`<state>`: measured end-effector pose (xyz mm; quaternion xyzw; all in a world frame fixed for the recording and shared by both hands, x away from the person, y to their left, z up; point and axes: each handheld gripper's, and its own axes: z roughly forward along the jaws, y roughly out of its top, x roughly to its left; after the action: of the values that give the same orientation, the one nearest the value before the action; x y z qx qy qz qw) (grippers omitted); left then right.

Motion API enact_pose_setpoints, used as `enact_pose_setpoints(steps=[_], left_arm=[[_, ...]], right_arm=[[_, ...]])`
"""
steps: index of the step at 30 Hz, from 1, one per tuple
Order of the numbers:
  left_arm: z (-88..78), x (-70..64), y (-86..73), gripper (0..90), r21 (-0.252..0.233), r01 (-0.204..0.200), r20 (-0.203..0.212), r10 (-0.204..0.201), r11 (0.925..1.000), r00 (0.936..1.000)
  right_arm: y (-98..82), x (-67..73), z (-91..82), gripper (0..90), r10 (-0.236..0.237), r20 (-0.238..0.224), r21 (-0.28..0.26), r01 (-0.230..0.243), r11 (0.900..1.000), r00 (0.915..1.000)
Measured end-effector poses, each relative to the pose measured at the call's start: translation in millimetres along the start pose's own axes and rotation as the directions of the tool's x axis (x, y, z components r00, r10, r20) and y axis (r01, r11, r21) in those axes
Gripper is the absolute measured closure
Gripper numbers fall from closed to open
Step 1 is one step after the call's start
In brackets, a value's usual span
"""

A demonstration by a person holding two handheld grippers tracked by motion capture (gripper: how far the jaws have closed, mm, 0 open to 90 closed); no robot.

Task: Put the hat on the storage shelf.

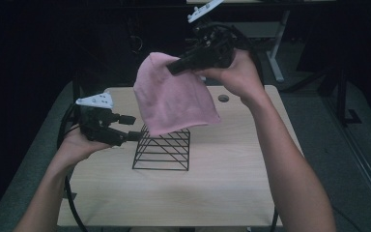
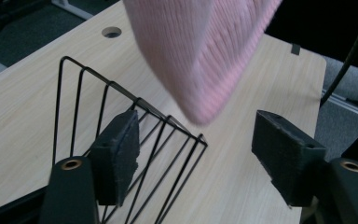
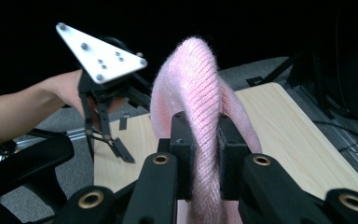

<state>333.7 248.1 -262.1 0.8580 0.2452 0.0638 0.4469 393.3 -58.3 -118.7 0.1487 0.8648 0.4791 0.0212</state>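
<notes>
- High view: a pink knit hat point(image 1: 174, 96) is held up in the air by the right gripper point(image 1: 174, 66), just above a black wire rack point(image 1: 163, 147) standing on the wooden table point(image 1: 222, 183). The left gripper point(image 1: 134, 127) is parked right beside the rack, jaws spread and empty.
- Left gripper view: the hat's lower edge point(image 2: 205, 107) is seen hanging over the rack's top wires point(image 2: 135, 102), between the released jaws. One jaw pad sits very close to the wires; contact cannot be told.
- Right gripper view: the jaws are clenched on a fold of the knit point(image 3: 205, 154).
- Judgement: the hat is probably best lowered slowly, opening centred over the rack, with the hem spread by the free gripper so no wire gets snagged.
</notes>
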Motion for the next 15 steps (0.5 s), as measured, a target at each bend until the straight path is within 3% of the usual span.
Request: enact_pose_setpoints(steps=[4,6,7,12,15], left_arm=[[0.8,8.5,0.0,45.4,-0.009,0.023,-0.010,-0.023,0.9997,0.9997],[-0.3,12.9,-0.9,60.8,-0.025,0.038,0.005,-0.037,0.9990,0.9993],[-0.7,13.6,-1.1,60.8,-0.027,0.042,0.003,-0.042,0.9988,0.9991],[-3.0,17.6,-2.9,81.2,-0.004,0.033,0.006,-0.032,0.9995,0.9995],[-3.4,18.4,-3.9,82.5,0.013,0.031,0.004,-0.031,0.9994,0.9995]], right_arm=[[7.9,3.8,10.9,80.0,-0.019,-0.017,0.000,0.019,1.000,0.9997],[12.1,5.1,18.6,80.0,-0.033,-0.023,-0.006,0.033,0.999,0.9992],[12.1,5.1,18.6,80.0,-0.033,-0.023,-0.006,0.033,0.999,0.9992],[12.5,4.1,30.4,80.0,-0.022,-0.024,-0.008,0.022,1.000,0.9995],[10.7,2.3,33.6,80.0,-0.022,-0.022,-0.013,0.022,1.000,0.9995]])
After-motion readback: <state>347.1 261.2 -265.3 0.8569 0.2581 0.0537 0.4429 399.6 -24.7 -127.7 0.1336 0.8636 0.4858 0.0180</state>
